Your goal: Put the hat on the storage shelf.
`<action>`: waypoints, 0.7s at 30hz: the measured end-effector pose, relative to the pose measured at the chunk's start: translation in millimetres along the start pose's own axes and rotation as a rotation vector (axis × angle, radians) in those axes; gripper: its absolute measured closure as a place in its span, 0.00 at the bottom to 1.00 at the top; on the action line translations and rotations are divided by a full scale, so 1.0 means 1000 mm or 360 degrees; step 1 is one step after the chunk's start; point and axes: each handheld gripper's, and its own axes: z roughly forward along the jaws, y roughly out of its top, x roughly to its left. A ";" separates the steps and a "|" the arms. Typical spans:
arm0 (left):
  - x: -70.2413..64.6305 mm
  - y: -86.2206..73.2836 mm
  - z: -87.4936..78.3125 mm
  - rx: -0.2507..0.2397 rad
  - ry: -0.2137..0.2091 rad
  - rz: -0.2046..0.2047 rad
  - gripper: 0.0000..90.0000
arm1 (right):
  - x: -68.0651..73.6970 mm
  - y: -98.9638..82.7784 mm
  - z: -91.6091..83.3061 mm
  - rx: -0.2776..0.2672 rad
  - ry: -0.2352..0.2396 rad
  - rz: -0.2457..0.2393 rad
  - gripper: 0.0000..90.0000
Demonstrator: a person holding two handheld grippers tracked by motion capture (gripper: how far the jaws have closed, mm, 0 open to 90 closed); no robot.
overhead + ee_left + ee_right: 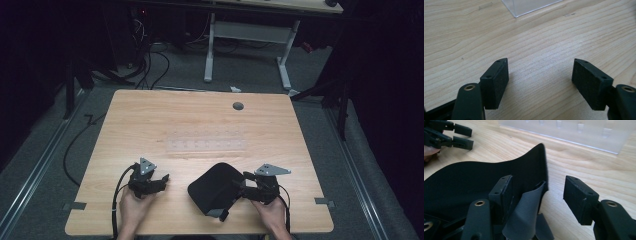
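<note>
Flat black fabric pouch runs seven-to-one o'clock on the worktop; right tool jaws apart astride its edge, left tool apart, clear plastic tray at twelve.

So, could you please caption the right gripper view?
Open right claw straddles the black cloth's edge on the wooden table.

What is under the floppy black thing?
The black pouch lies on the wooden table, so bare wood shows around it. Whether anything small sits beneath it cannot be seen, because the fabric covers that spot. The right gripper has a grey flap between its open jaws.
</note>
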 end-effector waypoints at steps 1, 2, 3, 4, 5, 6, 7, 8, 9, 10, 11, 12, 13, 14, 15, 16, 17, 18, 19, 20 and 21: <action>0.000 0.000 0.000 0.0000 0.0000 0.0000 0.33 | 0.000 -0.001 0.002 0.0006 0.0011 -0.0006 0.46; 0.000 0.000 0.000 0.0000 0.0000 0.0000 0.33 | 0.000 -0.001 0.004 0.0013 0.0019 -0.0002 0.46; 0.000 0.000 0.000 0.0000 0.0000 0.0000 0.33 | 0.001 -0.001 0.005 0.0022 0.0030 0.0006 0.47; 0.000 0.000 0.000 0.0000 0.0000 0.0000 0.33 | 0.000 -0.002 0.007 0.0029 0.0044 0.0002 0.48; 0.000 0.000 0.000 0.0000 0.0000 0.0000 0.33 | 0.001 -0.003 0.009 0.0034 0.0055 0.0011 0.49; 0.000 0.000 0.000 0.0000 0.0000 0.0000 0.33 | 0.000 -0.004 0.010 0.0038 0.0068 0.0013 0.50; 0.000 0.000 0.000 0.0000 0.0000 0.0000 0.33 | 0.000 -0.005 0.012 0.0039 0.0084 0.0021 0.51; 0.000 0.000 0.000 0.0000 0.0000 0.0000 0.33 | -0.001 -0.005 0.013 0.0041 0.0097 0.0025 0.52; 0.000 0.000 0.000 -0.0001 0.0000 0.0000 0.33 | -0.001 -0.006 0.015 0.0044 0.0108 0.0025 0.53; 0.000 0.000 0.000 0.0000 0.0000 0.0000 0.33 | 0.000 -0.007 0.016 0.0051 0.0116 0.0030 0.54; 0.000 0.000 0.000 0.0000 0.0000 0.0000 0.33 | 0.000 -0.007 0.017 0.0052 0.0123 0.0022 0.55; 0.000 0.000 0.000 0.0000 0.0000 0.0000 0.33 | 0.000 -0.008 0.017 0.0063 0.0128 0.0024 0.57; 0.000 0.000 0.000 0.0000 0.0000 0.0000 0.33 | 0.001 -0.009 0.018 0.0070 0.0132 0.0026 0.58; 0.000 0.000 0.000 0.0000 0.0000 0.0000 0.33 | 0.001 -0.009 0.019 0.0078 0.0133 0.0017 0.59; 0.000 0.000 0.000 0.0000 0.0000 0.0000 0.33 | 0.002 -0.010 0.020 0.0084 0.0135 0.0009 0.61; 0.000 0.000 0.000 0.0000 0.0000 0.0000 0.33 | 0.002 -0.010 0.021 0.0081 0.0137 -0.0002 0.62; 0.000 0.000 0.000 0.0000 0.0000 0.0000 0.33 | 0.003 -0.011 0.021 0.0086 0.0136 -0.0015 0.64; 0.000 0.000 0.000 0.0000 0.0000 0.0000 0.33 | 0.004 -0.011 0.022 0.0088 0.0133 -0.0031 0.66; 0.000 0.000 0.000 0.0000 0.0000 0.0000 0.33 | 0.005 -0.011 0.023 0.0092 0.0137 -0.0037 0.67; 0.000 0.000 0.000 0.0003 -0.0001 -0.0001 0.33 | 0.005 -0.011 0.023 0.0094 0.0141 -0.0038 0.68; 0.000 0.000 0.000 0.0002 0.0000 -0.0001 0.33 | 0.004 -0.011 0.023 0.0092 0.0160 -0.0037 0.70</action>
